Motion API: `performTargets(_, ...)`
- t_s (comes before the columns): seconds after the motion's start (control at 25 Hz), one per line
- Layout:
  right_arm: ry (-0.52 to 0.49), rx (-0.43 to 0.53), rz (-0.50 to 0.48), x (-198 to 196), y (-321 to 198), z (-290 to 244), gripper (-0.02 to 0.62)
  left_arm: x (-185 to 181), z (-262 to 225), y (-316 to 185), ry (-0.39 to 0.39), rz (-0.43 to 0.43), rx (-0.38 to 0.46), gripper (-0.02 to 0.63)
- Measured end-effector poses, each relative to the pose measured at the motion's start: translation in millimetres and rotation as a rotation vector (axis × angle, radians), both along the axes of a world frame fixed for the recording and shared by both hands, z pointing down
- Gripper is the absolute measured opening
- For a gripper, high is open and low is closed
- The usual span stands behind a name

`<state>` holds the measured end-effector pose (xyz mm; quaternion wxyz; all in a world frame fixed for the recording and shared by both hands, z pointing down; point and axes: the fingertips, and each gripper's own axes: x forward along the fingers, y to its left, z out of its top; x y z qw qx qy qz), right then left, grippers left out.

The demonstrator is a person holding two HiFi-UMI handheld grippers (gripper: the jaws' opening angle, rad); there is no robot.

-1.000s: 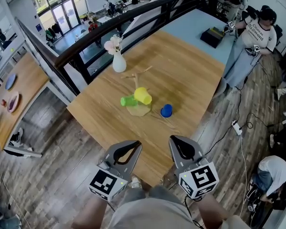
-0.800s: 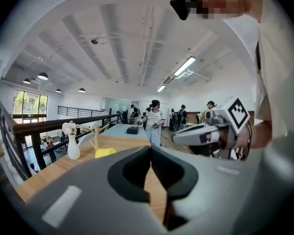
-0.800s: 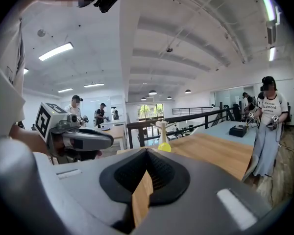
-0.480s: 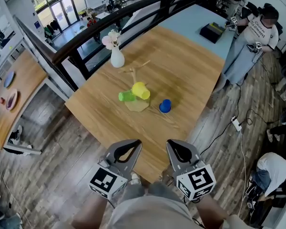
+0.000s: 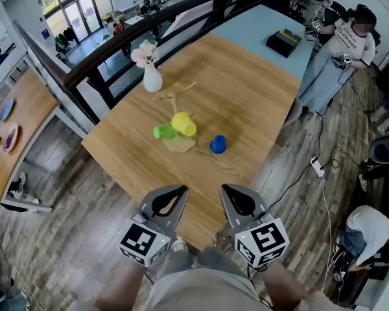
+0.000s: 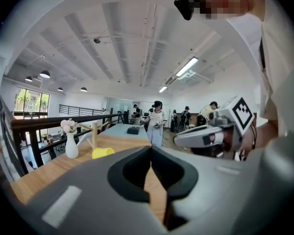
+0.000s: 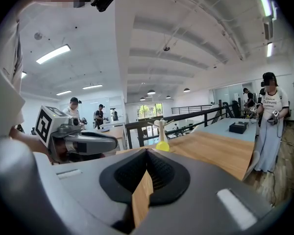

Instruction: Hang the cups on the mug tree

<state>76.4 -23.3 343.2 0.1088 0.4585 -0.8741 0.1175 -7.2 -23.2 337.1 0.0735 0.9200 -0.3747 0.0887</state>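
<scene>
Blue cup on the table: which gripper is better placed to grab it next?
Probably the right gripper: the blue cup sits right of the mug tree, closer to it than to the left gripper. Both shut, empty.

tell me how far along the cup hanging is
Seemingly done: yellow cup and green cup hang low on the mug tree. In hand: nothing; left gripper and right gripper are shut, empty, near the table edge. Left: the blue cup, alone on the table.
</scene>
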Motion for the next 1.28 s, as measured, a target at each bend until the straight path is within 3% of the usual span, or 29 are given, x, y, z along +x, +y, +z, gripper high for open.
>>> performTargets(0.12, -0.011, 0.017, 0.025, 8, -14, -4, 0.004, 6, -1, -13, -0.007, 0.004, 0.013, 0.003)
performTargets(0.76, 0.028, 0.0, 0.059, 47, -103, 32, 0.187, 39, 27, -101, -0.063, -0.03, 0.015, 0.003)
performTargets(1.28, 0.069, -0.072, 0.074, 64, -169, 116, 0.215, 67, 95, -144, -0.065, -0.03, -0.063, 0.003)
